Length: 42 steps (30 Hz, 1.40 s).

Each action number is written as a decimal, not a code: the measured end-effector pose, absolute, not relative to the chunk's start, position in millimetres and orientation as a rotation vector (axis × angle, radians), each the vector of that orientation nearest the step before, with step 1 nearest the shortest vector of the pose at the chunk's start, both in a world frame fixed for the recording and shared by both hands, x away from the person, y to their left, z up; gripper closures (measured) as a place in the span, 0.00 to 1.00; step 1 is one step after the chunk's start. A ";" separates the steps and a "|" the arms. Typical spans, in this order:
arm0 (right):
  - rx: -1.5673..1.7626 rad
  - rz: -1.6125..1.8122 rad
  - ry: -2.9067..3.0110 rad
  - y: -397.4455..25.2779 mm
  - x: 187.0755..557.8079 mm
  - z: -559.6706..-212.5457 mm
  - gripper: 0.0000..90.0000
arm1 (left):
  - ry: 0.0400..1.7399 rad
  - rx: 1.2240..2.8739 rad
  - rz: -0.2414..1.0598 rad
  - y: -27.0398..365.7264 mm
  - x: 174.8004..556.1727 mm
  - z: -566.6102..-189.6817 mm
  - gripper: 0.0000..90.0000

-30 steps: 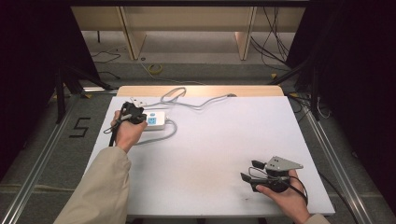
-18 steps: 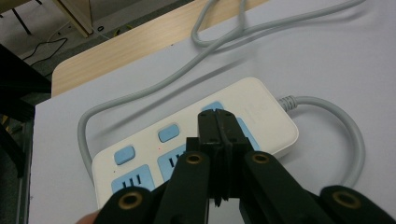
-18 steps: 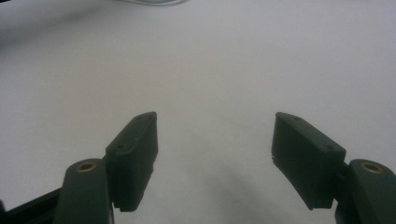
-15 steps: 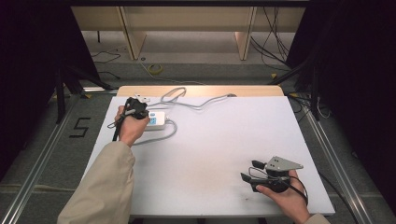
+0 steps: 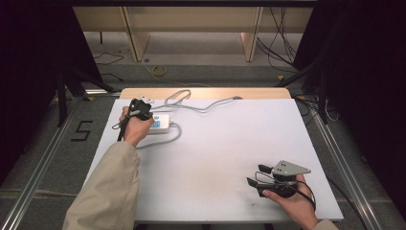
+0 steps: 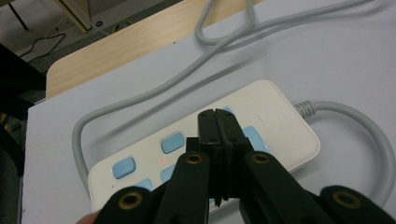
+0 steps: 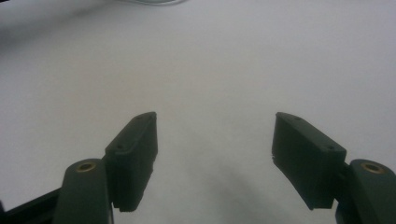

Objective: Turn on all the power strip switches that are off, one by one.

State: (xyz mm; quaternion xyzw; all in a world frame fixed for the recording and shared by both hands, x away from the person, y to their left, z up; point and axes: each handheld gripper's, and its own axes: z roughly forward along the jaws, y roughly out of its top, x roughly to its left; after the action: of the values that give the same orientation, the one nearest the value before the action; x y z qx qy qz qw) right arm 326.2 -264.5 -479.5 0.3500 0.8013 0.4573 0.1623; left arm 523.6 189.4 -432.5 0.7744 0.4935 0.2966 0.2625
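In the high view, the left gripper (image 5: 140,106) tips down over the power strip (image 5: 161,123) at the table's (image 5: 215,143) far left, forearm stretched forward. The strip's long axis runs across the table. The right gripper (image 5: 257,175) rests well apart from the strip.

In the left gripper view, the jaws are pressed together above the strip's buttons (image 6: 173,143).

In the right gripper view, the jaws gape over bare table.

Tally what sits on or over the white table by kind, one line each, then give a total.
Power strip, white with blue switches: 1
Grey cable trailing from it: 1
Grippers: 2, the left gripper shut over the strip, the right gripper open above bare table
Total: 4
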 end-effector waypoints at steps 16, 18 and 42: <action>0.997 1.306 2.289 -264.7 326.6 -479.9 0.36 | 1.325 2.097 0.782 188.6 538.1 -439.6 1.00; 0.997 1.306 2.290 -264.6 326.4 -479.9 0.36 | 1.315 2.103 0.779 187.3 539.9 -440.3 1.00; 0.995 1.301 2.296 -264.3 326.4 -480.1 0.36 | 1.300 2.140 0.786 180.4 551.7 -448.8 1.00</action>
State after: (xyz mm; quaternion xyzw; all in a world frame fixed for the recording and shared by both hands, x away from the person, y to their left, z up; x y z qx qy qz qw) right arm 326.4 -264.3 -480.1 0.3483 0.8036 0.4555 0.1597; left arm 551.7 180.4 -448.8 0.7883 0.4788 0.2896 0.2557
